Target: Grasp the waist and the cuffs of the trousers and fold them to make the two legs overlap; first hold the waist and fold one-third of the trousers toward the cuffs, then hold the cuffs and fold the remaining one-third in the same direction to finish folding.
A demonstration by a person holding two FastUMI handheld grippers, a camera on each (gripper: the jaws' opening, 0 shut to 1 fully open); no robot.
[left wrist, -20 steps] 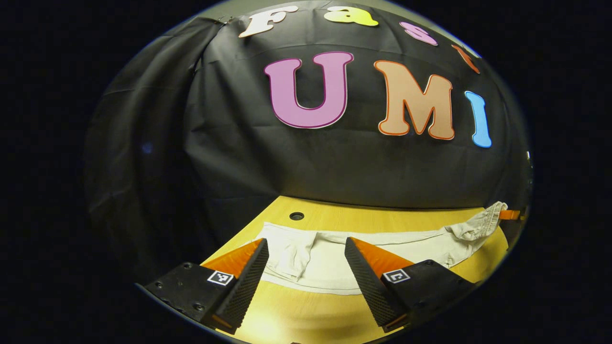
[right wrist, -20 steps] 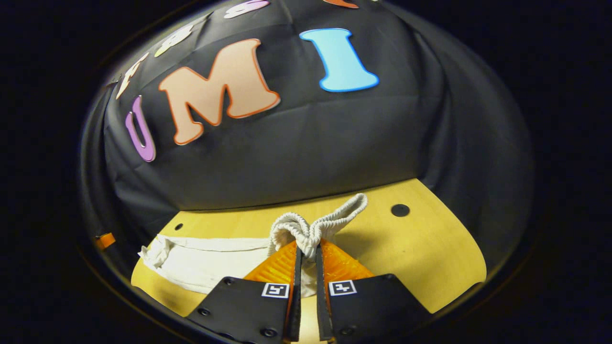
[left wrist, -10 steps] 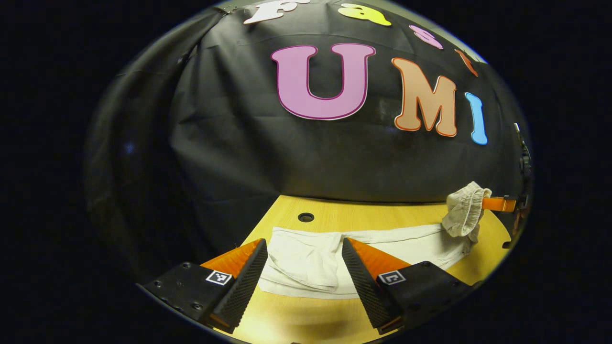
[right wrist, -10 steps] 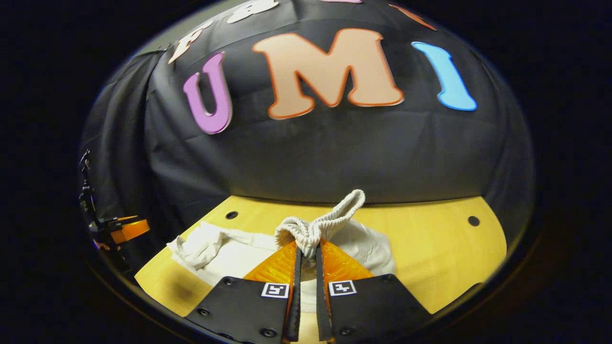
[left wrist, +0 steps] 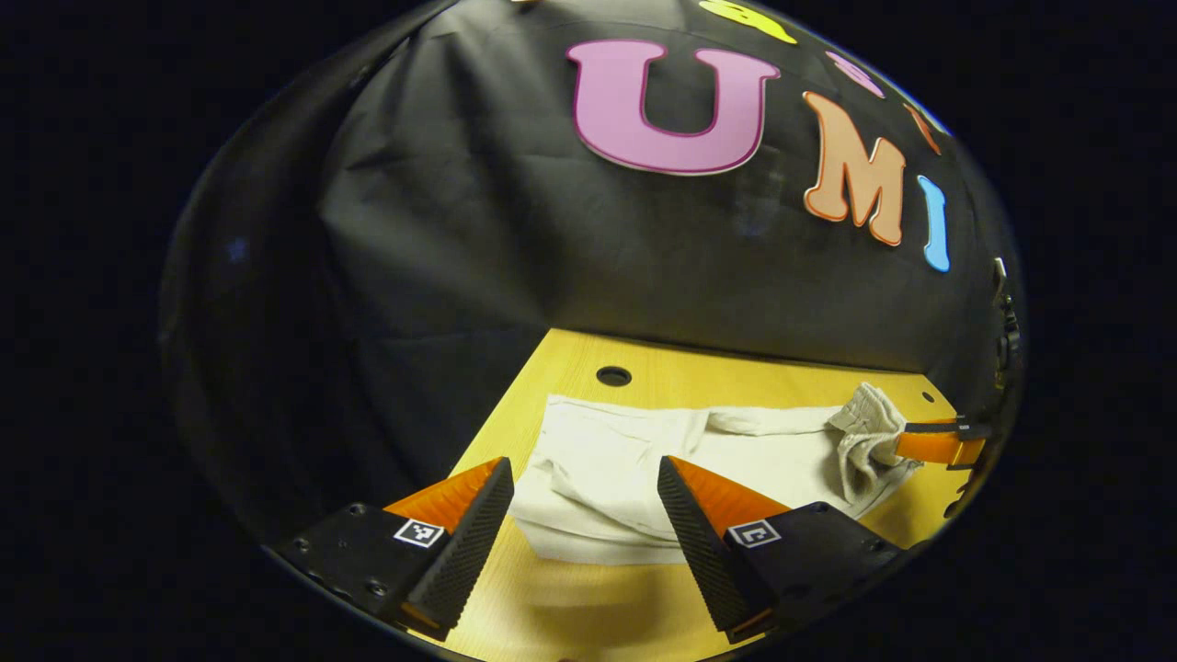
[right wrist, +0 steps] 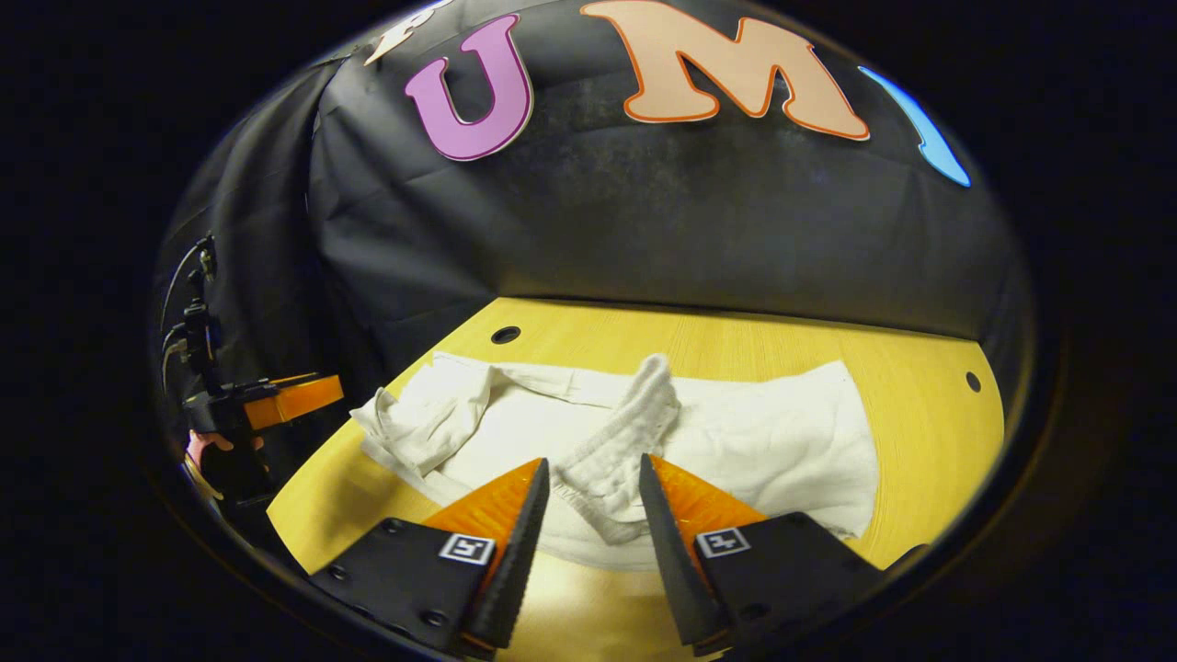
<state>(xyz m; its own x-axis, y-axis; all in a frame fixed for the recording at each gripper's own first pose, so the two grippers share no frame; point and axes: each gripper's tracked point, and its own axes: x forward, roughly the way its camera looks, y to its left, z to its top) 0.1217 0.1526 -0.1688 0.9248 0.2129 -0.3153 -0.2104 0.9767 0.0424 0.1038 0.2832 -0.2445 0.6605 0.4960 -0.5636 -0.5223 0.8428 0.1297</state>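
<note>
**Soft trousers lie crumpled on the wooden desk**

The pale, woven trousers lie in rumpled folds on the smooth yellow desk, their ribbed elastic waist bunched between the spread fingers of the released right gripper. The left gripper hovers, jaws apart, holding nothing.

Gaping left tongs above pale trousers on yellow table.

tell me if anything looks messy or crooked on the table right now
Yes. The trousers lie on the table, but the ribbed waistband sits bunched and slanted on top between the open right gripper fingers, and the far end is crumpled rather than flat. Nothing looks spilled or damaged.
</note>
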